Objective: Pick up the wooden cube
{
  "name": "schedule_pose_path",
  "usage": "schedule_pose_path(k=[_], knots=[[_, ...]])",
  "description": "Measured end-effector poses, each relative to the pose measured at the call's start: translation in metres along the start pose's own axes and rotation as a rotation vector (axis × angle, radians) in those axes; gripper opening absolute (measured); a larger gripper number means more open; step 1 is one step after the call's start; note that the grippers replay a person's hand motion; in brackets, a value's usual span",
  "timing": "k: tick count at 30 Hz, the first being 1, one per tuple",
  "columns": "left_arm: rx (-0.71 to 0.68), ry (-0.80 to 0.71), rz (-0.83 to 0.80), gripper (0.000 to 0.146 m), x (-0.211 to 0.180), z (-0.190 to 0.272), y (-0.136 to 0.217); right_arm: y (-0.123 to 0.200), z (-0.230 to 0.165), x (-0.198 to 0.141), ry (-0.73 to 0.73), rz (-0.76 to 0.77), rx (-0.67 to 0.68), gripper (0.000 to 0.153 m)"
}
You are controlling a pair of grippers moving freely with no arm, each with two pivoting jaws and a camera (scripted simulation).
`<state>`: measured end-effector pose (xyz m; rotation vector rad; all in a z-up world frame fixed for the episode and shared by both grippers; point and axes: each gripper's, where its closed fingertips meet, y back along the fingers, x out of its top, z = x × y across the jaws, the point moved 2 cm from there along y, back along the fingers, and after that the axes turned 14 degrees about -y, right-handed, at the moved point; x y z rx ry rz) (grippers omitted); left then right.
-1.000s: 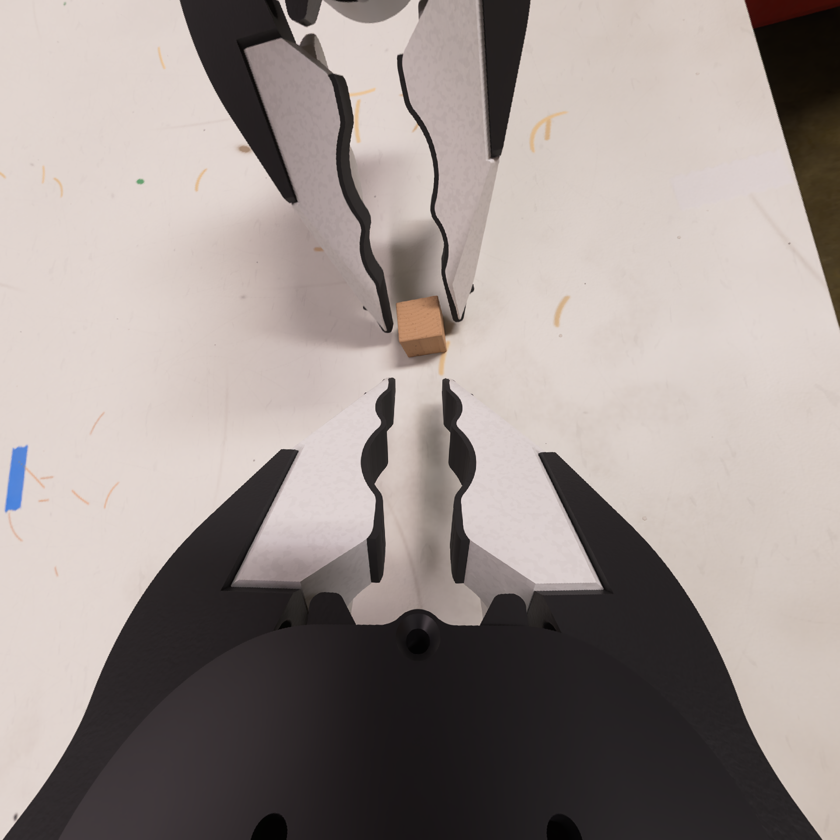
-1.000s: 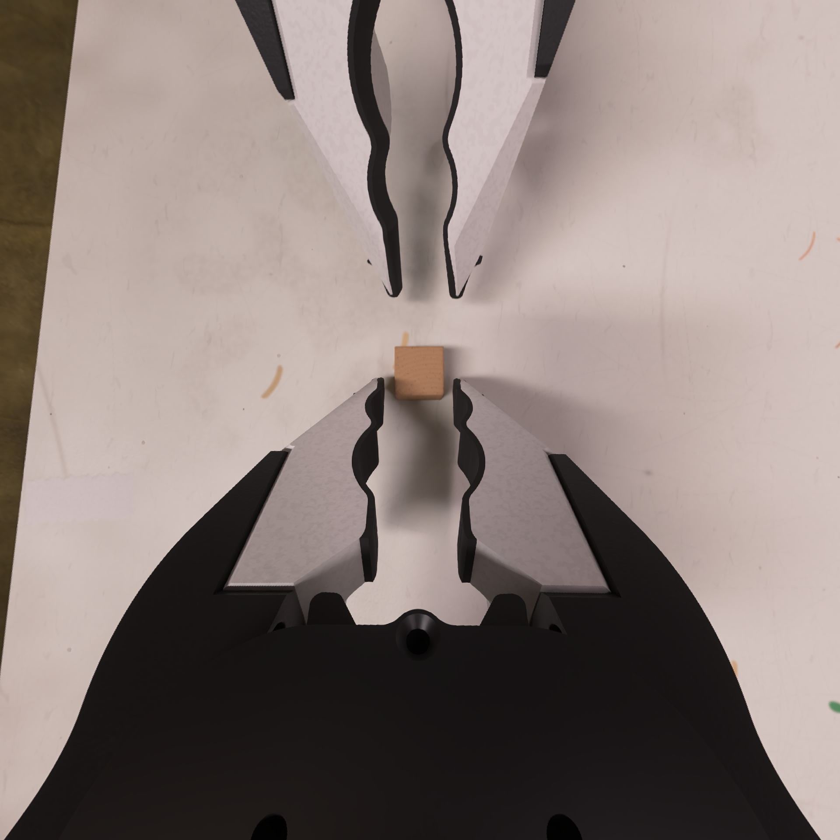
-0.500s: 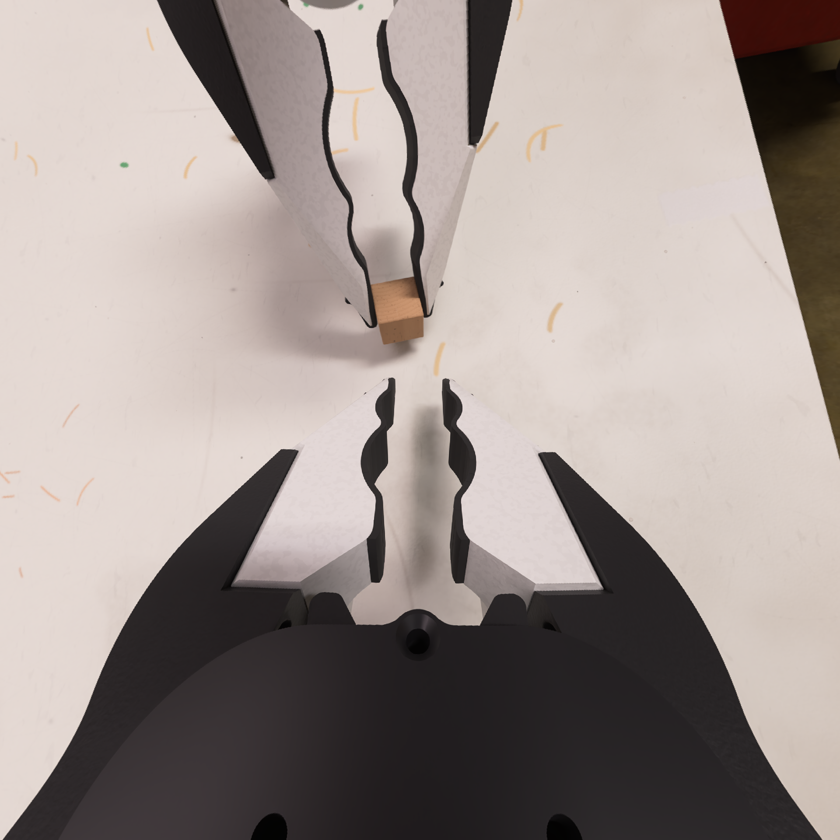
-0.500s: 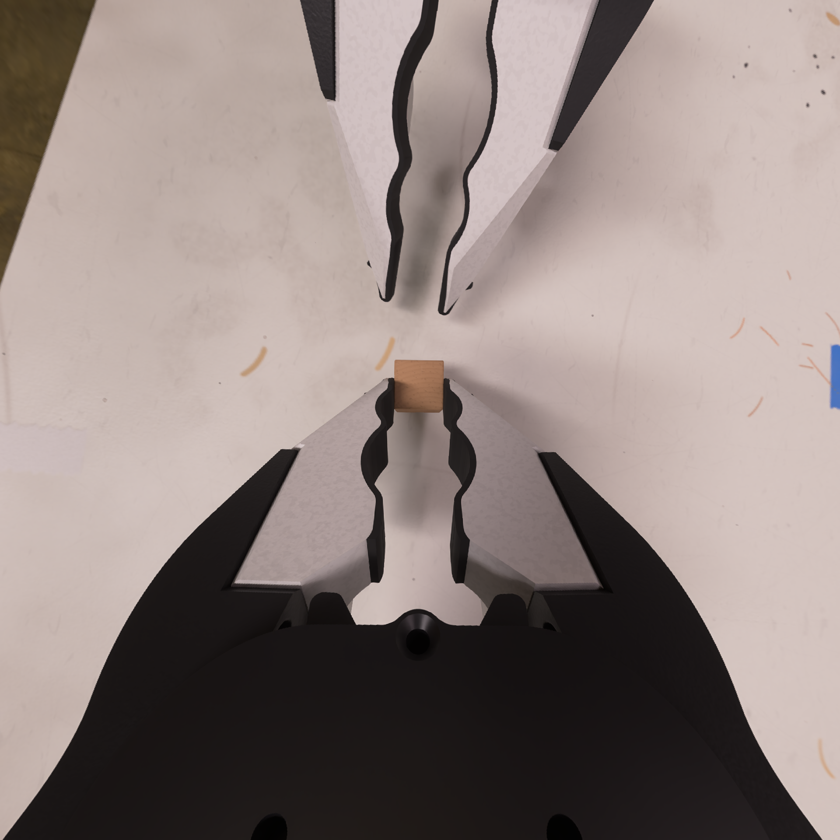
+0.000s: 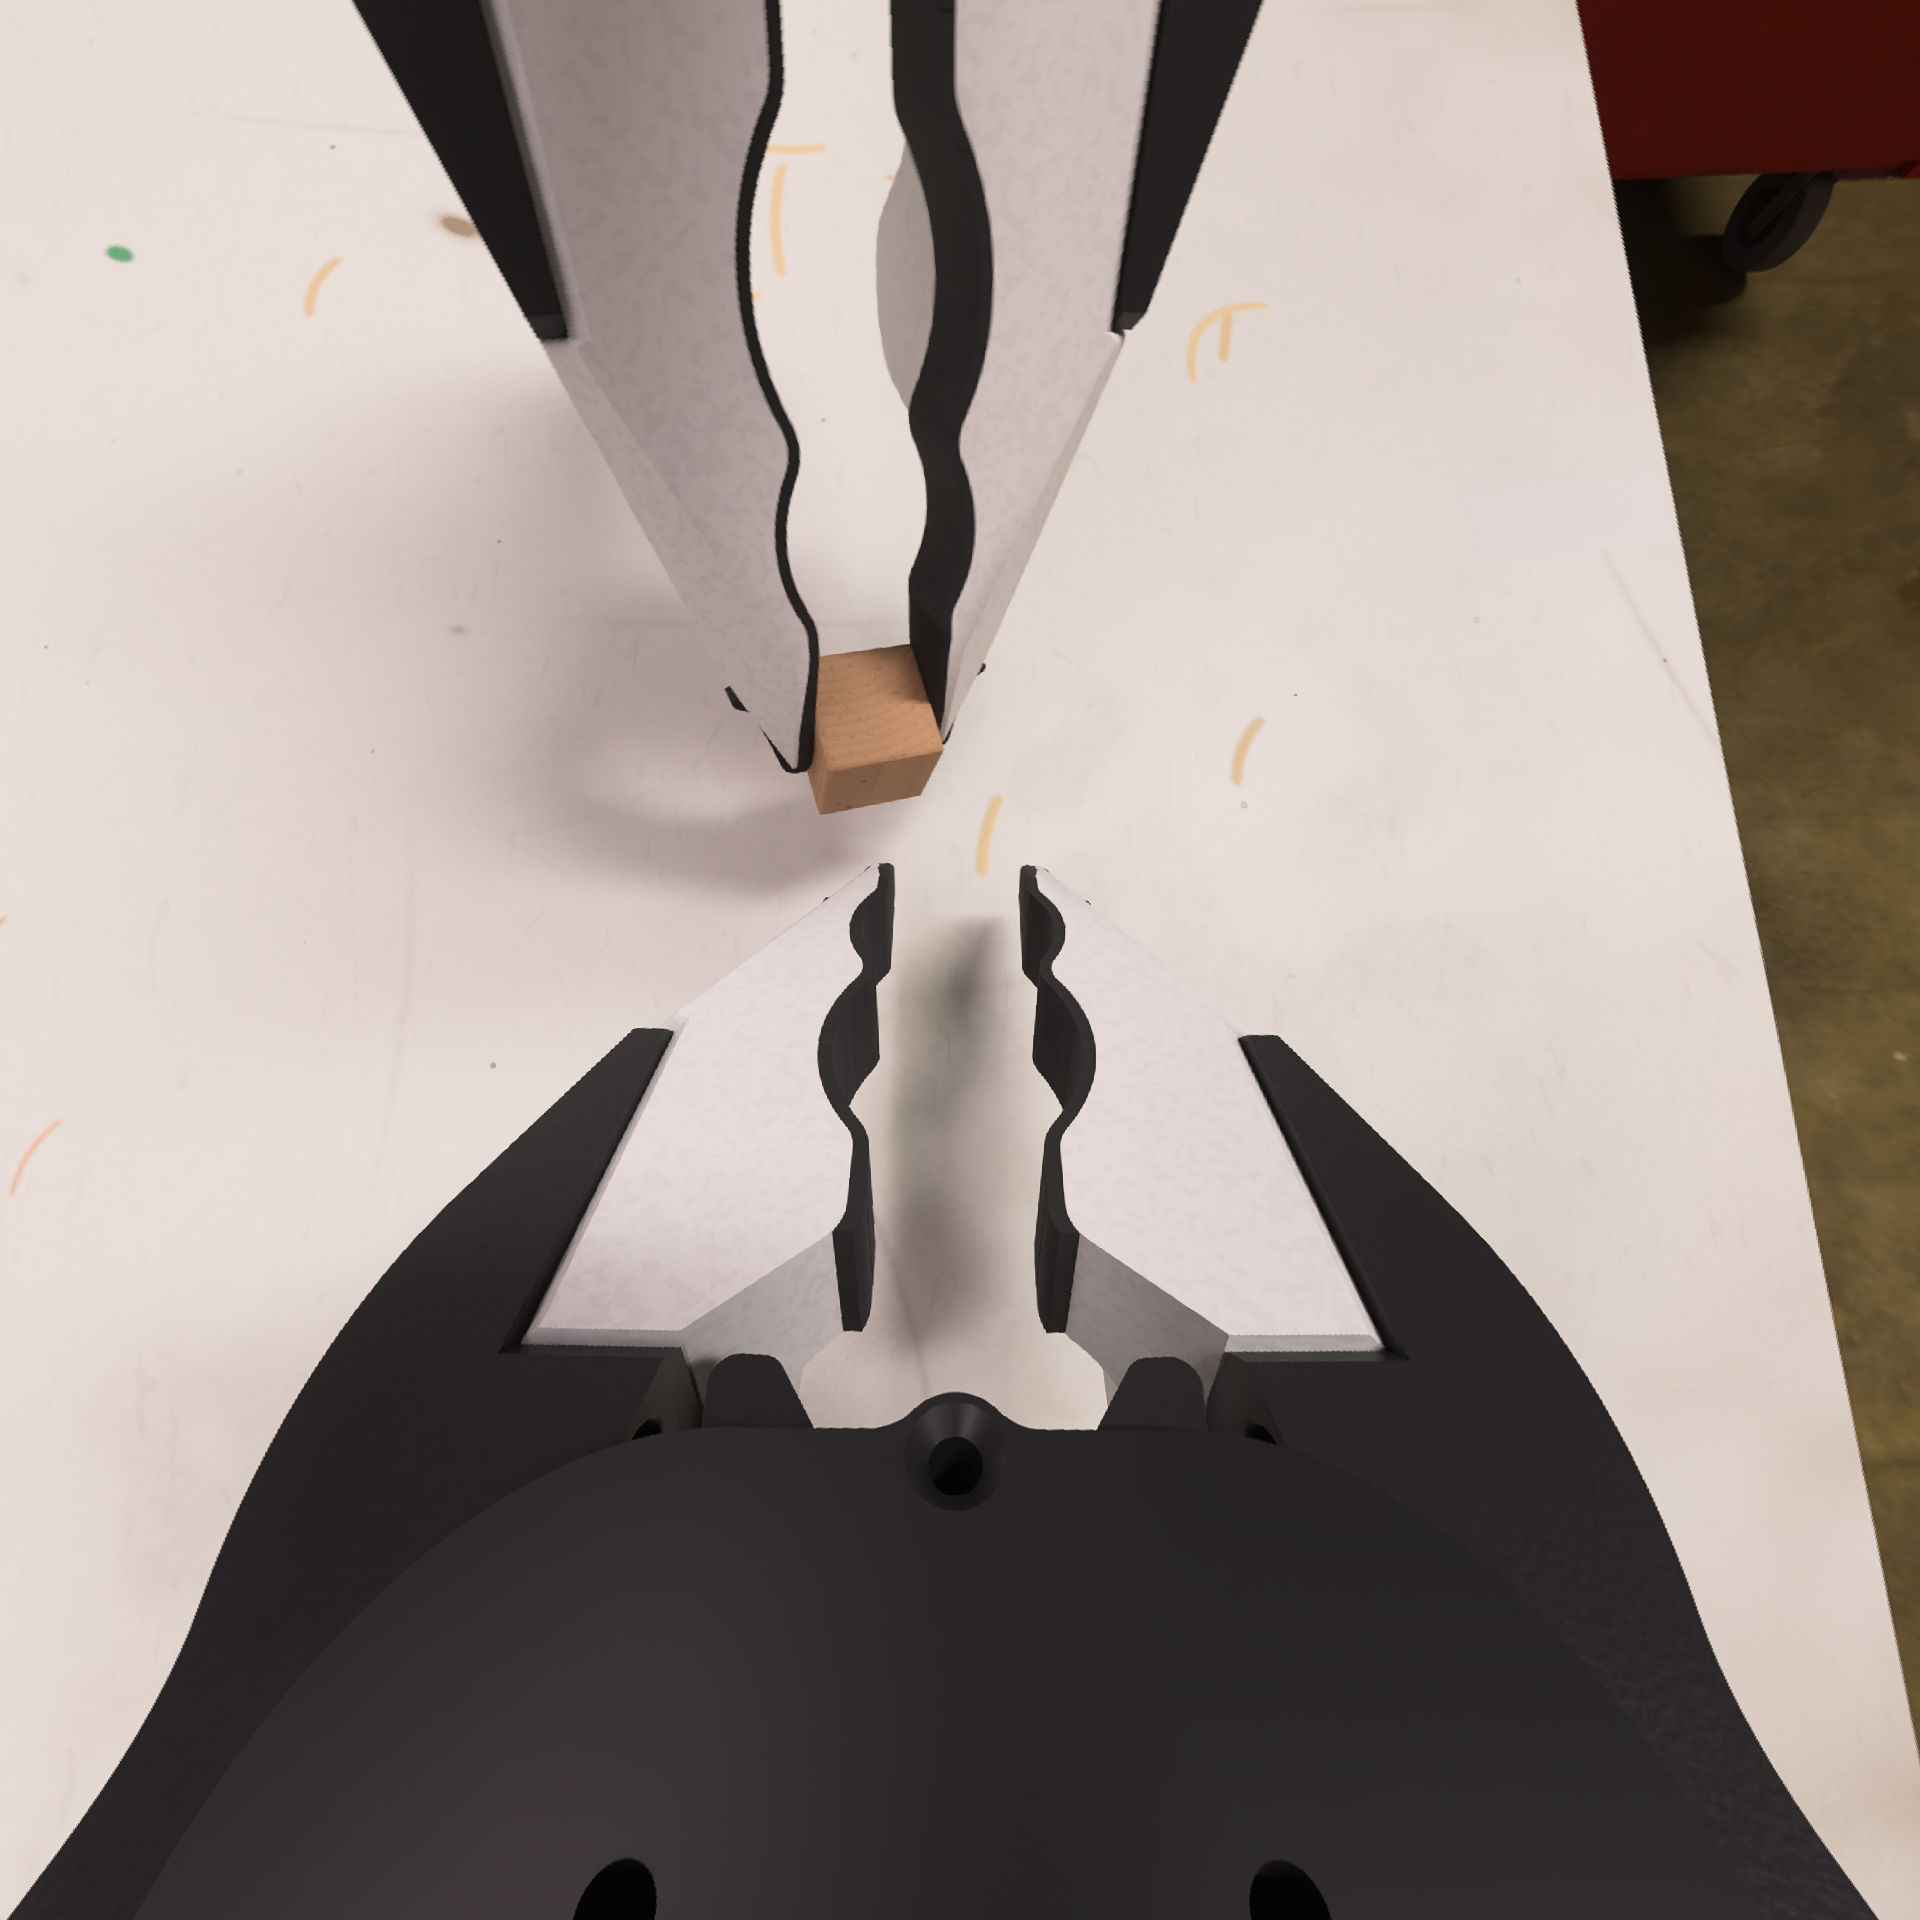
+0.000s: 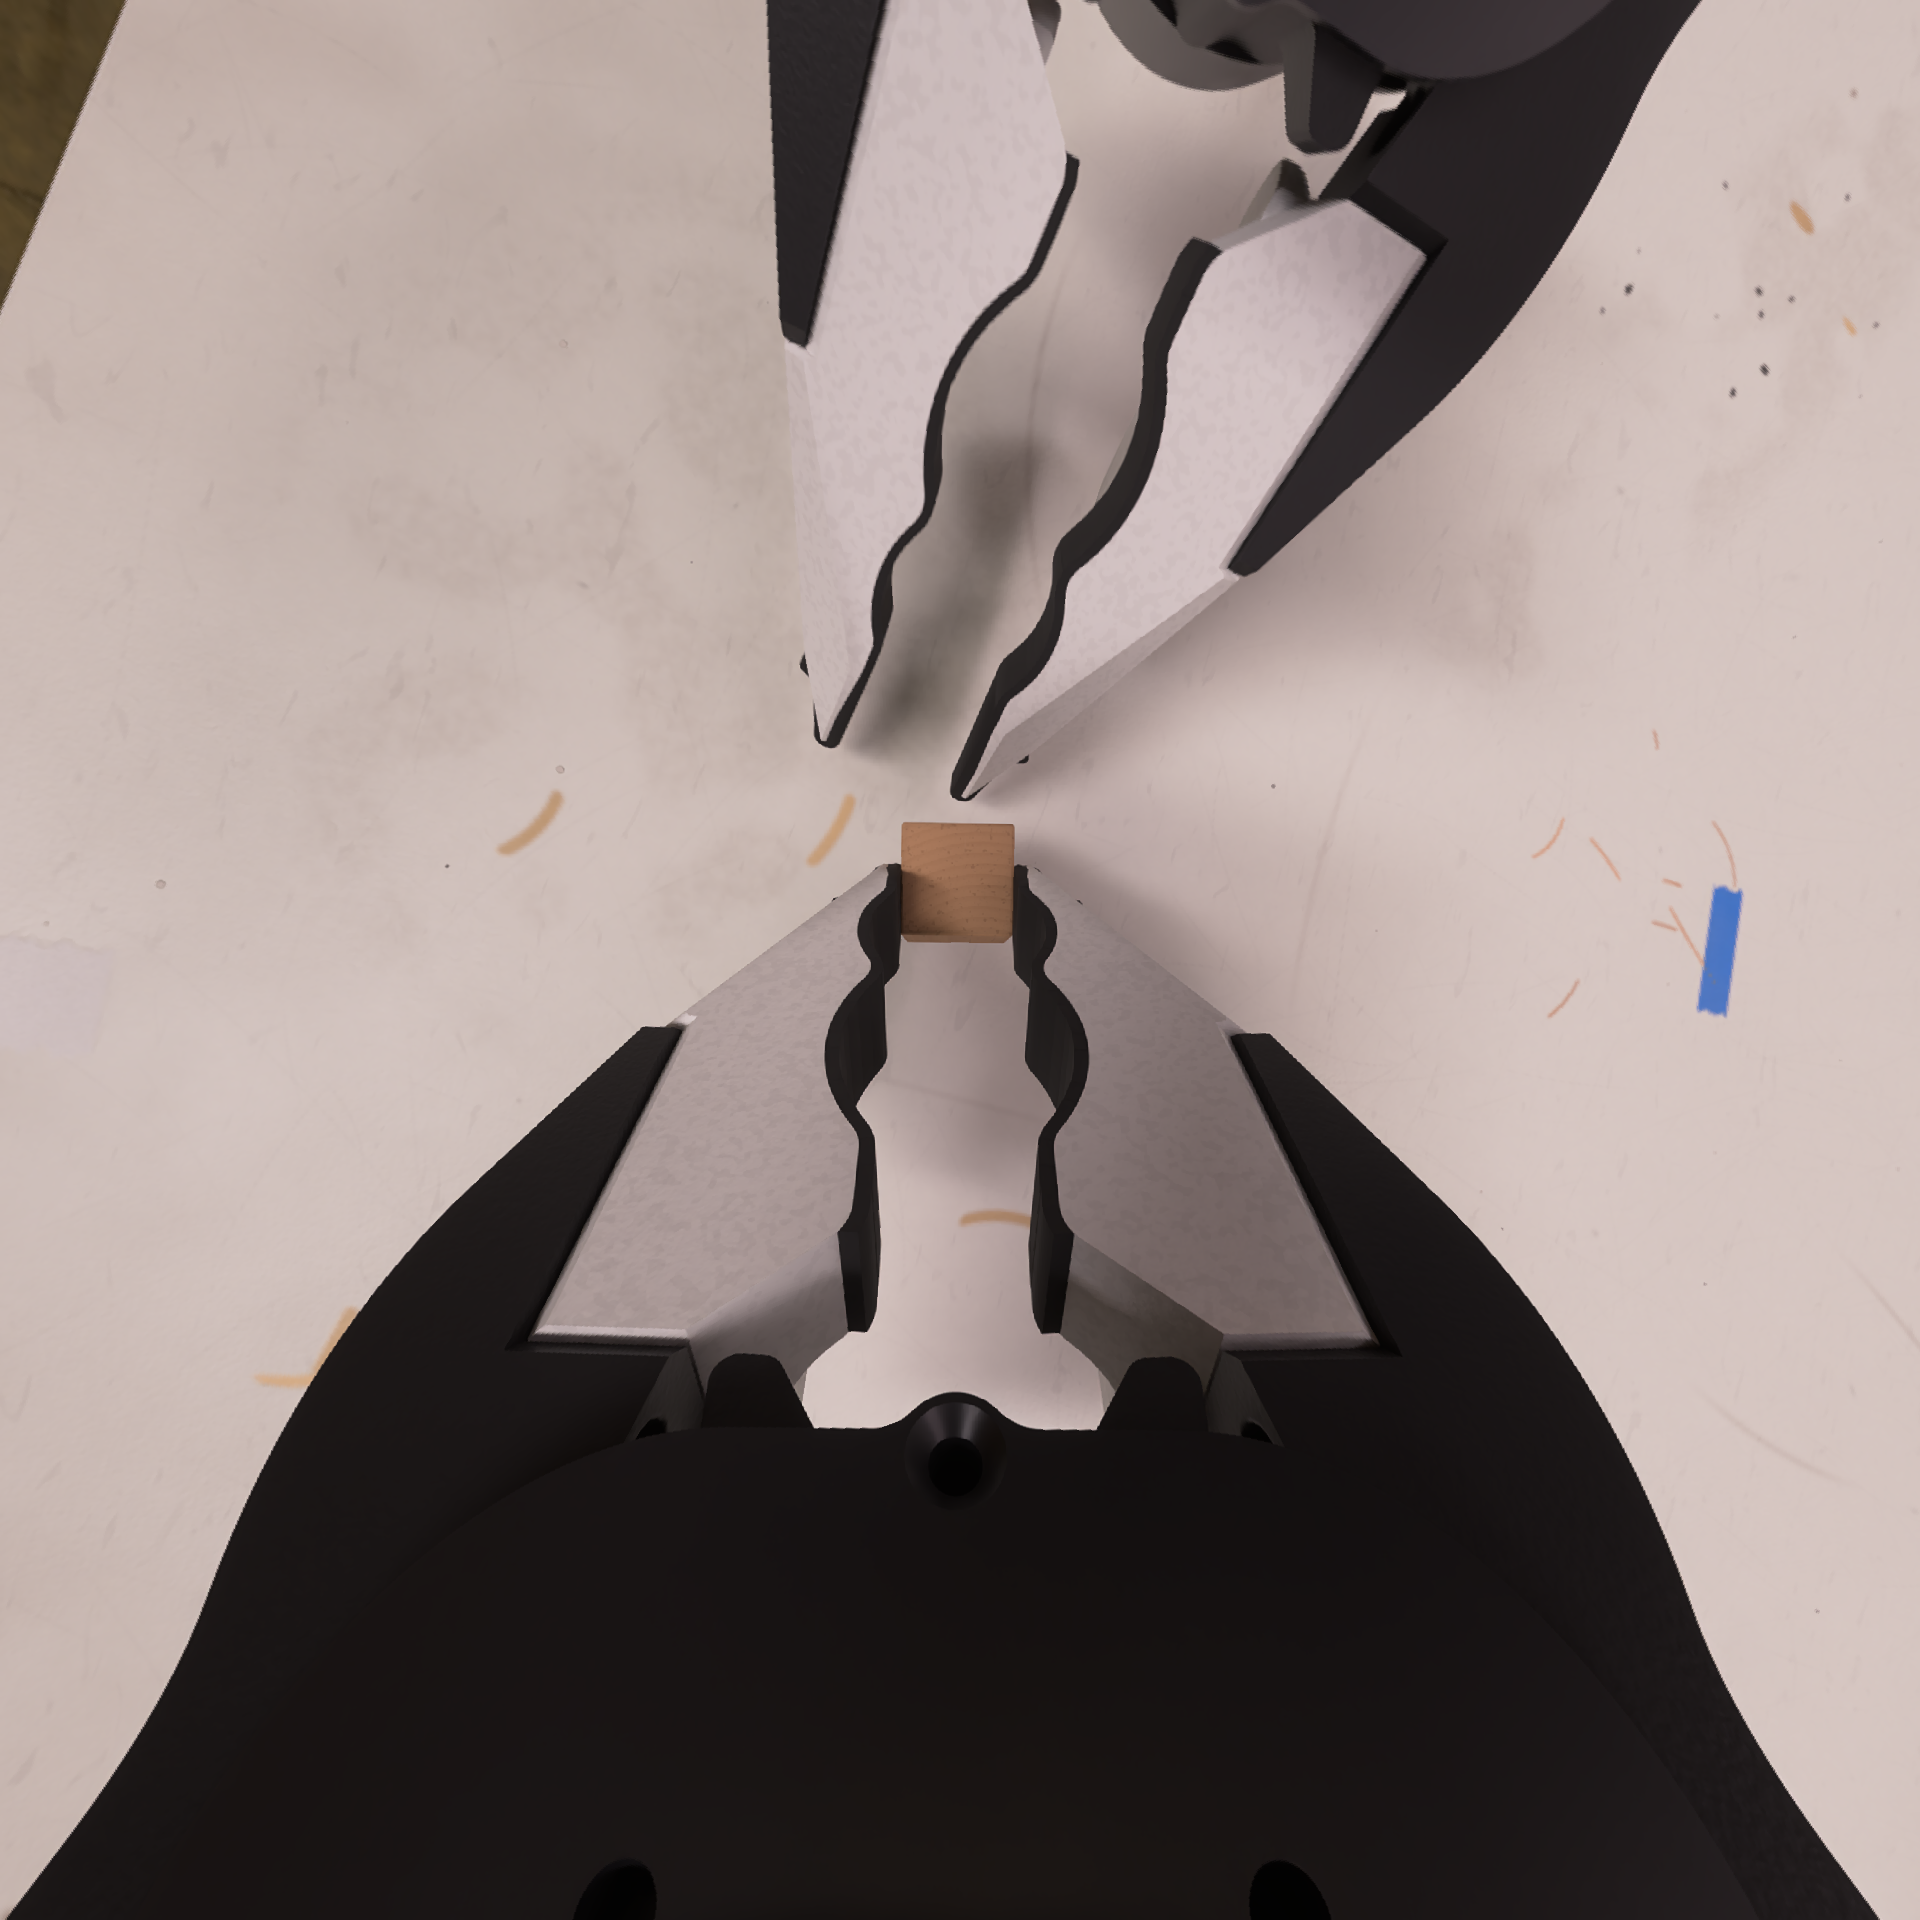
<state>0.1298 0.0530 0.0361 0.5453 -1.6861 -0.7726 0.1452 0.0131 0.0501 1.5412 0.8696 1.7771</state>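
Right wrist view: right gripper (image 6: 956, 883) clamps the wooden cube (image 6: 957, 881) at its fingertips, above the white table (image 6: 312, 623). Left gripper (image 6: 899, 764) faces it just beyond the cube, jaws apart and holding nothing. Blue tape strip (image 6: 1720, 951) lies off to the right.

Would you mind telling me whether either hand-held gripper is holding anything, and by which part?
The right hand-held gripper pinches the wooden cube by two opposite side faces at its fingertips. The left hand-held gripper holds nothing.
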Motion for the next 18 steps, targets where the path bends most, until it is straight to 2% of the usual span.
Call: schedule_pose_path(k=[3,7,18], knots=[[0.017,0.013,-0.003,0.02,0.0,-0.004,0.0,0.002,0.0,0.001,0.001,0.009,-0.008,0.021],[0.066,0.032,0.021,0.0,0.003,-0.012,0.004,0.008,0.005,0.003,-0.024,0.044,-0.034,0.021],[0.175,0.06,0.139,0.0,0.018,-0.027,0.015,0.031,0.015,0.005,-0.184,0.242,-0.056,0.021]])
